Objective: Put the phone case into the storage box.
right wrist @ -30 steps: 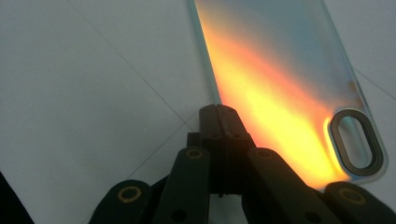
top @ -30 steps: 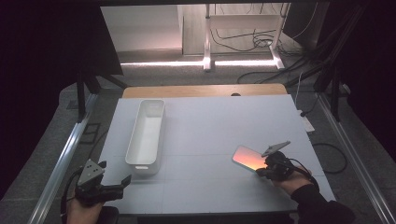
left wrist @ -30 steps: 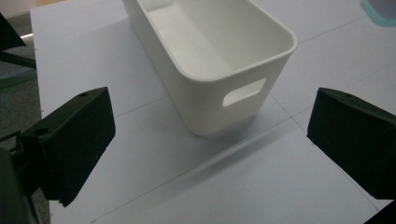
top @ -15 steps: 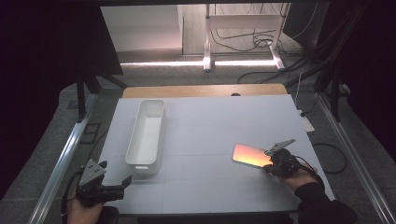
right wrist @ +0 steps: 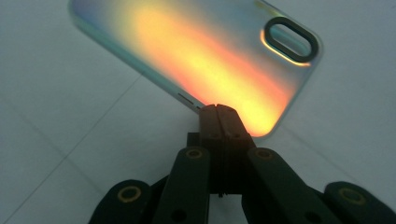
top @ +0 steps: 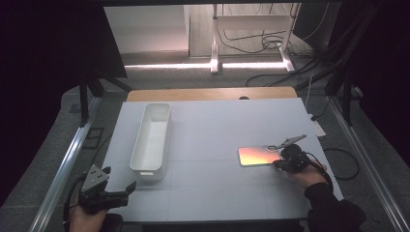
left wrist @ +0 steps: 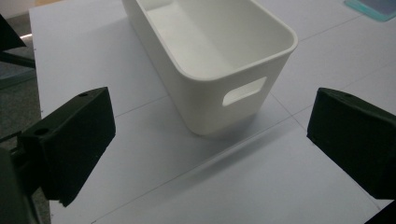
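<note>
An iridescent orange phone case [top: 258, 155] [right wrist: 196, 51] lies flat on the white table [top: 217, 125], right of centre. My right gripper [top: 278, 163] [right wrist: 217, 108] is shut, and its joined tips meet the case's near edge at table level. Nothing shows between the jaws. A long white bin [top: 147, 174] [left wrist: 205, 102] stands empty on the left side. At the table's front left corner my left gripper [top: 120, 178] [left wrist: 212, 126] stands open, its jaws wide apart and aimed at the bin's near end with the handle slot.
A wooden board [top: 208, 93] edges the table's far side. Metal rails [top: 67, 159] run along both sides of the table. Cables [top: 338, 159] trail on the floor to the right and behind, near a white stand [top: 215, 58].
The right gripper has shifted slightly away from the person, against the case, and the case has edged a little farther with it. The left gripper has barely moved.
</note>
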Demonstrator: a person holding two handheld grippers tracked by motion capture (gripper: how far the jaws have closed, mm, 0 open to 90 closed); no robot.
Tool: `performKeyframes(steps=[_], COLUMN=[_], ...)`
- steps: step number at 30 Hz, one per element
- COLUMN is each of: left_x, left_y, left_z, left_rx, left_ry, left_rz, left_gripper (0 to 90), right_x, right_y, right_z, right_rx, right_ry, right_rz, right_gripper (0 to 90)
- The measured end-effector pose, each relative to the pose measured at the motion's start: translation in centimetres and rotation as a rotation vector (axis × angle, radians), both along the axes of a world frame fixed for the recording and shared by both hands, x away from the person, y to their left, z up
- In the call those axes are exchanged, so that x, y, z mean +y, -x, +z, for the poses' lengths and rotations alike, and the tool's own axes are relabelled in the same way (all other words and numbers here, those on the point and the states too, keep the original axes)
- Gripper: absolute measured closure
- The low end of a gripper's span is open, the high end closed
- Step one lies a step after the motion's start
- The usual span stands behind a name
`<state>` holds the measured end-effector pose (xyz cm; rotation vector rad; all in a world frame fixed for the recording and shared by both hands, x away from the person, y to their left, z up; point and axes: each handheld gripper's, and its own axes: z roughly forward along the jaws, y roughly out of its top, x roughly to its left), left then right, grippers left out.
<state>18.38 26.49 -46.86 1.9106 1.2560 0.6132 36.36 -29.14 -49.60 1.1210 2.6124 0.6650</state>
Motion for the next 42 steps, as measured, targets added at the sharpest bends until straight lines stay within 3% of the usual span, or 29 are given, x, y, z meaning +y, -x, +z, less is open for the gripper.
performKeyframes(steps=[5, 10, 14, 20, 28, 42], left_x=[0.0, 0.0, 0.0, 0.0, 0.0, 0.0], left_y=[0.0, 0.0, 0.0, 0.0, 0.0, 0.0], left_z=[0.0, 0.0, 0.0, 0.0, 0.0, 0.0], left_rx=[0.001, -0.002, 0.001, 0.001, 0.003, 0.003], left_ry=[-0.003, -0.002, -0.002, 0.001, 0.0, 0.005], left_rz=[0.0, 0.001, 0.0, 0.001, 0.0, -0.001], left_gripper=[1.7, 1.7, 1.7, 1.7, 1.8, 1.9], right_x=[0.1, 0.5, 1.1, 2.5, 4.3, 9.1], right_y=[-0.8, -0.7, -1.1, -2.0, -3.0, -5.3], right_z=[0.1, 1.1, 1.5, 2.0, 2.0, 1.0], right_rx=[-0.01, -0.035, -0.046, -0.082, -0.097, -0.109], right_ry=[0.0, -0.09, -0.115, -0.111, -0.108, -0.097], right_rz=[-0.01, -0.015, -0.025, -0.015, 0.003, 0.067], right_gripper=[89.7, 89.6, 89.6, 89.7, 89.7, 89.7])
